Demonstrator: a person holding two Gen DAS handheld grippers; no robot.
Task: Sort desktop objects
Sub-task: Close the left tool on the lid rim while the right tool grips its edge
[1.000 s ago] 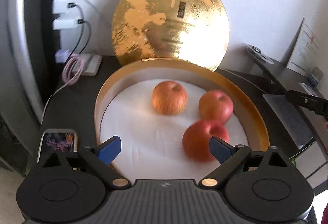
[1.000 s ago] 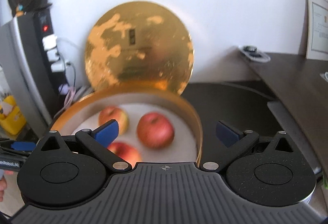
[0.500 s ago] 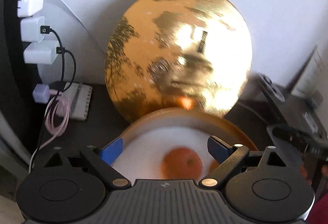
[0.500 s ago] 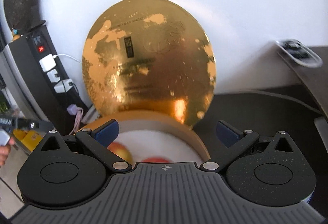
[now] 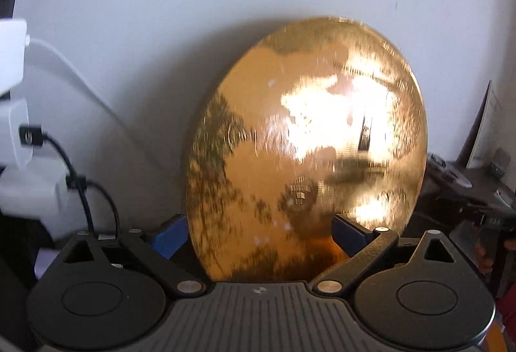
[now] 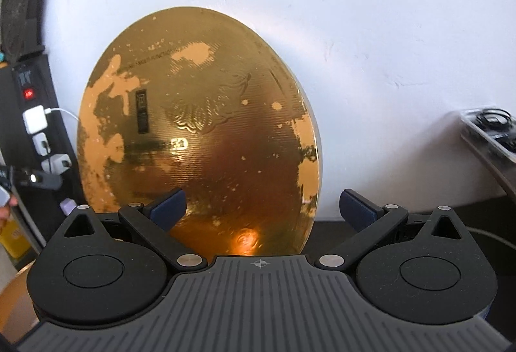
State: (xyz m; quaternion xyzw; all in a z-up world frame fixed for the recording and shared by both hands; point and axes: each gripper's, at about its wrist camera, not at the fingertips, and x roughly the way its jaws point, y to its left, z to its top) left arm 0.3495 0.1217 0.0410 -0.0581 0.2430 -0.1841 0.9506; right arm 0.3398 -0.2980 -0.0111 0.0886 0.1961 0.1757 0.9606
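Gold lid (image 5: 306, 152), a round foil-faced disc, is standing on edge and leaning back against the white wall (image 5: 161, 13), filling the centre of both wrist views. In the left wrist view its lower part is sitting between the two blue pads of the left gripper (image 5: 259, 232), whose fingers are spread wide; whether either pad is touching the disc cannot be told, since the picture is blurred there. The left gripper is pointing level at the wall, straight at the lid's face.

In the right wrist view the right gripper (image 6: 262, 207) is also facing the lid (image 6: 200, 139) head-on, its fingers standing well apart, the left pad overlapping the disc's lower face and the right pad lying just past its right edge, over bare wall. Nothing is held between them.

At the left edge of that frame a black power strip (image 6: 35, 113) with white chargers is running down the wall, and the other gripper's tip is poking in beside it.
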